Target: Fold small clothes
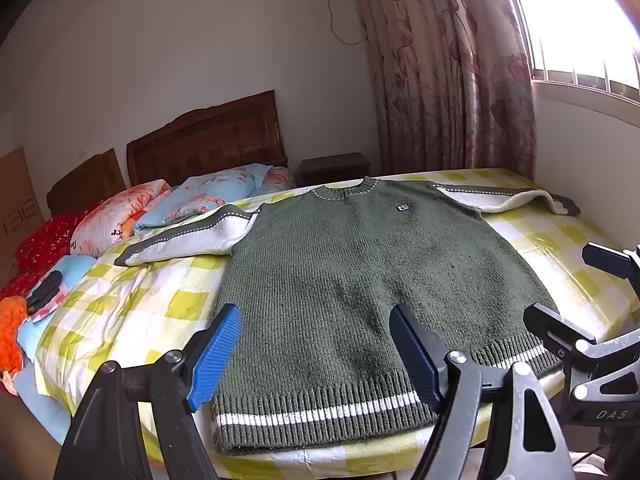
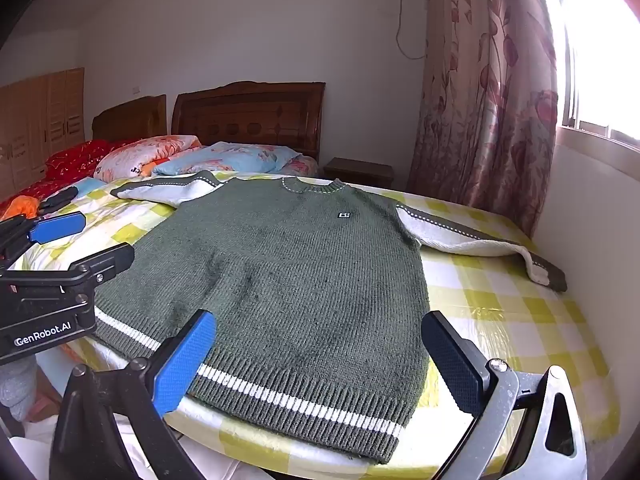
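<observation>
The sweater (image 1: 340,280) lies flat across frame centre, sleeves spread, hem nearest you. Both the left gripper (image 1: 316,356) and right gripper (image 2: 316,364) hang released above the hem. Pinching one knit layer only could skew the fold; the hem overhangs the bed (image 2: 520,320) edge and may slide.

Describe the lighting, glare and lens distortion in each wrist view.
Left wrist view: the barred window is blown out white at upper right, and fisheye bending curves the floral curtain. Right wrist view: the same overexposure, the dark green knitted sweater evenly lit and sharp, black vignette in the corners.
</observation>
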Tool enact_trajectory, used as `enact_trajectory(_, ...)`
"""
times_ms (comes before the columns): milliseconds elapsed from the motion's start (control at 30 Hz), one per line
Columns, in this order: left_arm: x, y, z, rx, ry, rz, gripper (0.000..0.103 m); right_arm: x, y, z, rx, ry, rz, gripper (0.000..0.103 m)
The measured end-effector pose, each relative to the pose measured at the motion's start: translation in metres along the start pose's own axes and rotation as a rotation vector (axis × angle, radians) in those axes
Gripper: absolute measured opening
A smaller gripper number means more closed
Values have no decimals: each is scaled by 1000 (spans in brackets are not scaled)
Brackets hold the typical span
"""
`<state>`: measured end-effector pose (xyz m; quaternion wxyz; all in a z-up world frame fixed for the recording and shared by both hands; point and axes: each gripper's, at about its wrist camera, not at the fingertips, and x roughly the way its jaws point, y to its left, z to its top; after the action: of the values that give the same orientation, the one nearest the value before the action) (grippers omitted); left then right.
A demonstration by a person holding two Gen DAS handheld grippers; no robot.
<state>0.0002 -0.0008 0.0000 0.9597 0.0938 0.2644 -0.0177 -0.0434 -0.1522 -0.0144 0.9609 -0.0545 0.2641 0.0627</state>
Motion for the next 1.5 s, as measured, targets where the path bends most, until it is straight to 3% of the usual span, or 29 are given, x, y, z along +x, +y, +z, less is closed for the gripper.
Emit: enact_trajectory(1500,8,8,-10,-54,49,-32,78,8,-4,-5,45,37,26,103)
